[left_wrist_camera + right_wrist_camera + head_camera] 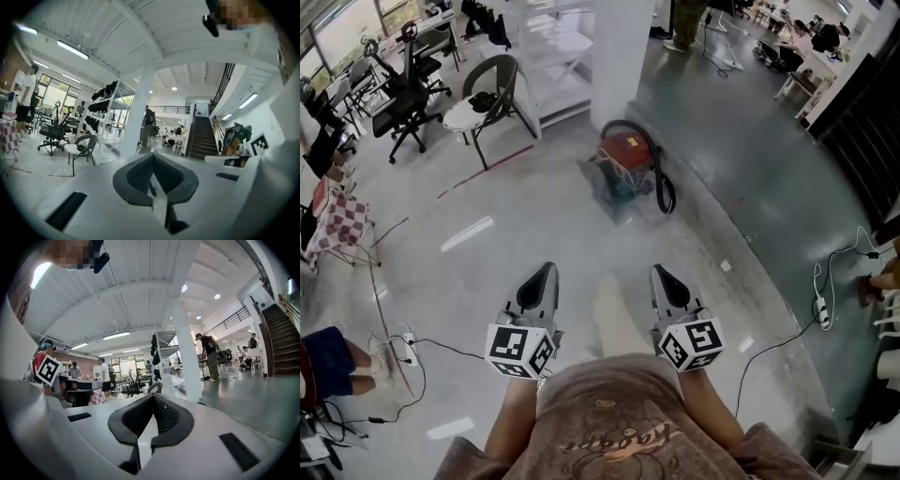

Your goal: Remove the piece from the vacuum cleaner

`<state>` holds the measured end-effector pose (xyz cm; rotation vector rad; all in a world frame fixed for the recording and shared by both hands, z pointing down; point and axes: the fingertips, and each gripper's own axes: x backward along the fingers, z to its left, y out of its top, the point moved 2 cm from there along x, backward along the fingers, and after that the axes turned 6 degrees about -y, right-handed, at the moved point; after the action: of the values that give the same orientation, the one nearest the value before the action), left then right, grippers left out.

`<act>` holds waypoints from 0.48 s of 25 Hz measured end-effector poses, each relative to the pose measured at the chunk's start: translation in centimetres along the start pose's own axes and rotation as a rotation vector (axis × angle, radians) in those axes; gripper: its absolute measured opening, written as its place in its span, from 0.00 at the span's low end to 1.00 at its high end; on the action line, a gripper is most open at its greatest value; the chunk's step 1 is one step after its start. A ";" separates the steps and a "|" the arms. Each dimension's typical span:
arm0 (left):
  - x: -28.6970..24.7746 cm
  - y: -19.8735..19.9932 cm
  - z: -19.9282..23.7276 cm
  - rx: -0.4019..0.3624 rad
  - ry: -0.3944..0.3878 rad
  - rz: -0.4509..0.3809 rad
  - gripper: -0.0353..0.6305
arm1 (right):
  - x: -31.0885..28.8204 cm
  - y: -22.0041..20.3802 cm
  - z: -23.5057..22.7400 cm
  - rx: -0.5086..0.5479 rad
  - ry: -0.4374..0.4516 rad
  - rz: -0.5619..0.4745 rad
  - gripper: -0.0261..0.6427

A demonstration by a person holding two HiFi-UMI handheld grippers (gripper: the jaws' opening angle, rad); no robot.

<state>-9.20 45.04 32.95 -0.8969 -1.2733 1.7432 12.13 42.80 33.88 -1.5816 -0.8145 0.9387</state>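
Left claw (546, 274) and right claw (663, 274) closed, empty; vacuum cleaner (622, 161) hose (662, 186) looks pliant, probably best gripped at its stiff end.

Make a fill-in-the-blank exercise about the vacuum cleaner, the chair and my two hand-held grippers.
1. The top of the vacuum cleaner on the floor is coloured ____.
2. Its hose, looped at its side, is coloured ____.
3. The left hand-held gripper and the right hand-held gripper both have their jaws ____, with nothing between them.
4. In the head view, the chair with the white seat stands to the vacuum cleaner's ____.

Missing words: red; black; shut; left.
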 end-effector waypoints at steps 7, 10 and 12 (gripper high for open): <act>-4.1 0.1 4.3 0.010 0.015 0.008 0.06 | -6.3 -0.3 -1.1 -0.013 0.017 0.004 0.04; -7.1 0.3 6.2 0.009 0.016 0.019 0.06 | -9.7 0.1 -2.6 -0.023 0.015 0.000 0.04; -9.6 0.8 7.5 0.004 0.010 0.026 0.06 | -12.3 0.7 -3.7 -0.031 0.010 -0.003 0.04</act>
<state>-11.62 33.25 34.88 -0.9222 -1.2562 1.7587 9.83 30.23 35.52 -1.6100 -0.8273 0.9193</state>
